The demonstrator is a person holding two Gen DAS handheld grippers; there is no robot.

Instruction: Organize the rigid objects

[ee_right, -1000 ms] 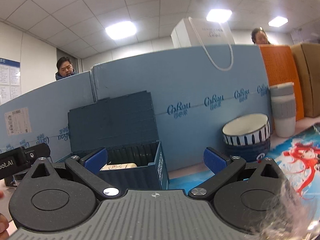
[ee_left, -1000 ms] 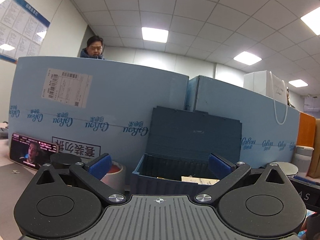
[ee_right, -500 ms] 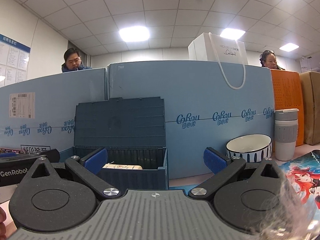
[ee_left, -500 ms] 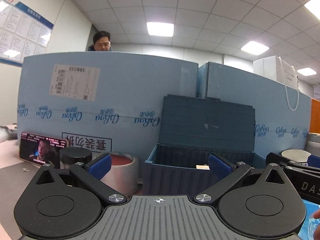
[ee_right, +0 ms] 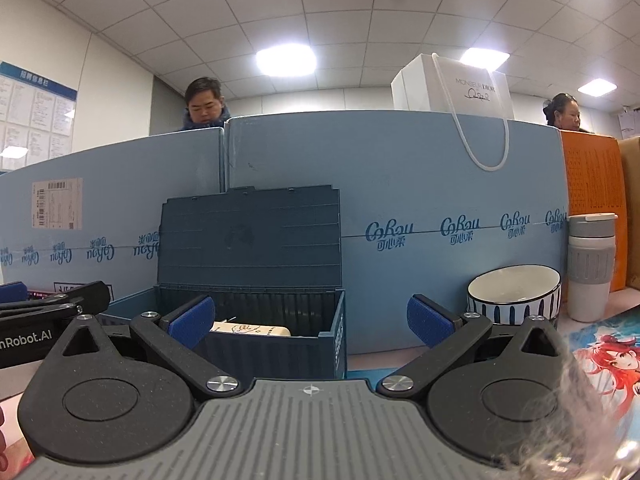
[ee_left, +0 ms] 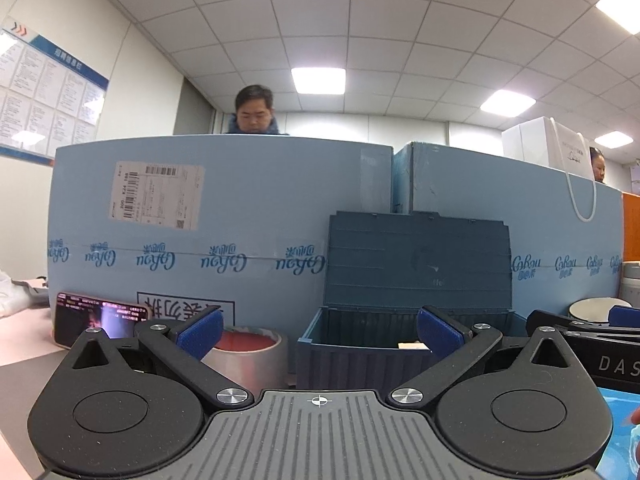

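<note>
The left gripper [ee_left: 318,330] is spread wide and empty, and over the last second it has swung round from a tilted, off-centre look at the scene to a level one, low over the desk, so the dark blue storage box [ee_left: 362,360] now sits squarely between its blue pads [ee_left: 199,332]. The right gripper [ee_right: 310,322] has levelled out the same way and is likewise spread with nothing between its fingers; the box [ee_right: 264,344] lies ahead and a little to its left, lid propped upright against the light blue partition [ee_right: 420,184]. Both tools seem to have settled into a ready pose facing the box (nothing has been picked up), so I judge the sorting has not yet moved on to a next object.

A pale block [ee_right: 250,329] already lies inside the box, but the front wall hides most of it, and the rest of the interior cannot be seen from either view. The tape roll [ee_left: 248,354] stands just left of the box, partly behind the left finger. The striped bowl [ee_right: 514,294] and white tumbler [ee_right: 591,266] stand well to the right. A phone [ee_left: 98,318] leans at the far left, its screen too blurred to read.
</note>
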